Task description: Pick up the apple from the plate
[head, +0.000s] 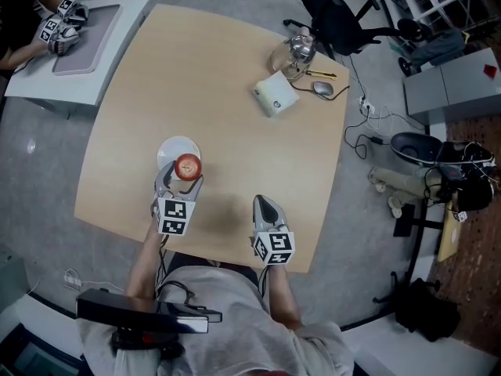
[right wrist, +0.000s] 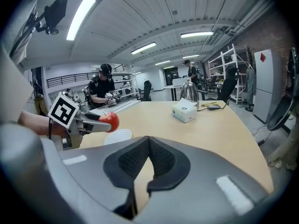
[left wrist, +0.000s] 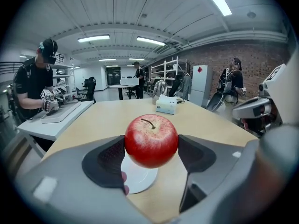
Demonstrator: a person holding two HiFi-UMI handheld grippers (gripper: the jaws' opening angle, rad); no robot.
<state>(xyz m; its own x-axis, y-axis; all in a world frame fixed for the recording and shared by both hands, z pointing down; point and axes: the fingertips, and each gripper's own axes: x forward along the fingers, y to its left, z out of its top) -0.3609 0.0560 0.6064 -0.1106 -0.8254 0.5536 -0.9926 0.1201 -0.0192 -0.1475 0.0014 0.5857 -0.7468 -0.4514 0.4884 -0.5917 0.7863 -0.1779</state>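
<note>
Where the left hand-held gripper (head: pixel 182 178) clamps, apple (left wrist: pixel 151 140) sits.

Tissue box (head: pixel 275 94), kettle (head: pixel 297 52), perhaps a mouse (head: pixel 322 89)

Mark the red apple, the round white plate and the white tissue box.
red apple (left wrist: pixel 151 141), left gripper view, middle of its skin.
round white plate (left wrist: pixel 140 178), left gripper view, bare surface below the apple.
white tissue box (head: pixel 275 95), head view, top face.
</note>
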